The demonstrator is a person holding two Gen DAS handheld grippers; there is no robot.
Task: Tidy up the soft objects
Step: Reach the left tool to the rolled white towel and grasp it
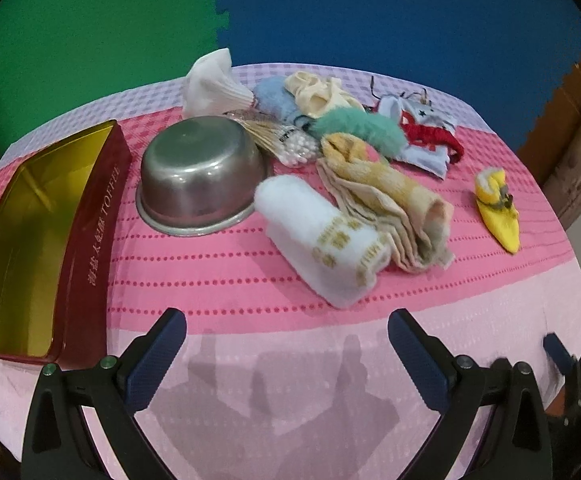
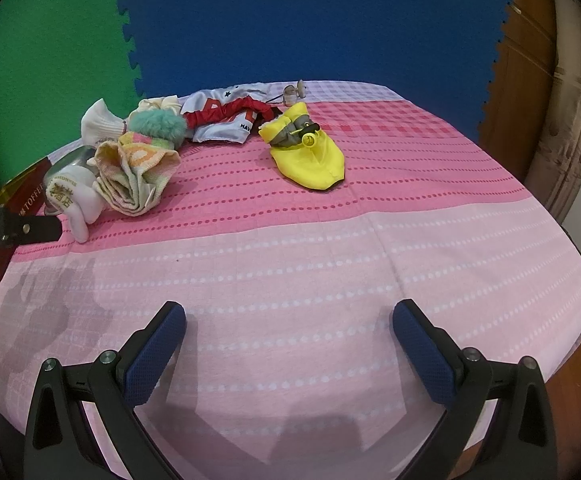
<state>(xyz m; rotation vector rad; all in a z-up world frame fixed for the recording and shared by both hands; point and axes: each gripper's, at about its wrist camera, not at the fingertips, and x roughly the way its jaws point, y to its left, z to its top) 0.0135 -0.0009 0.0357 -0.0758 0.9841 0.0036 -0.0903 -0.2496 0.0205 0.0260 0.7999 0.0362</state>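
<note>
"toffee" is read in pale letters, after some chinese characters, on the red side of the tin [image 1: 90, 216], which lies open and gold-lined at the table's [image 1: 226, 280] left edge. gold characters are woven on the white towel [image 1: 318, 240]; they are too small to read. red letters and "hav" are seen on the white garment [image 2: 226, 116].

the left tool [image 1: 286, 344] is held wide open, gripping nothing, above the pale pink cloth. the right tool [image 2: 288, 336] is likewise wide open and empty.

the soft things lie beyond both tools: the white towel is nearest the left tool, touching the striped towel [image 1: 386, 200], beside an upturned steel bowl [image 1: 198, 176]. the yellow shoe [image 2: 310, 152] lies apart, well ahead of the right tool.
</note>
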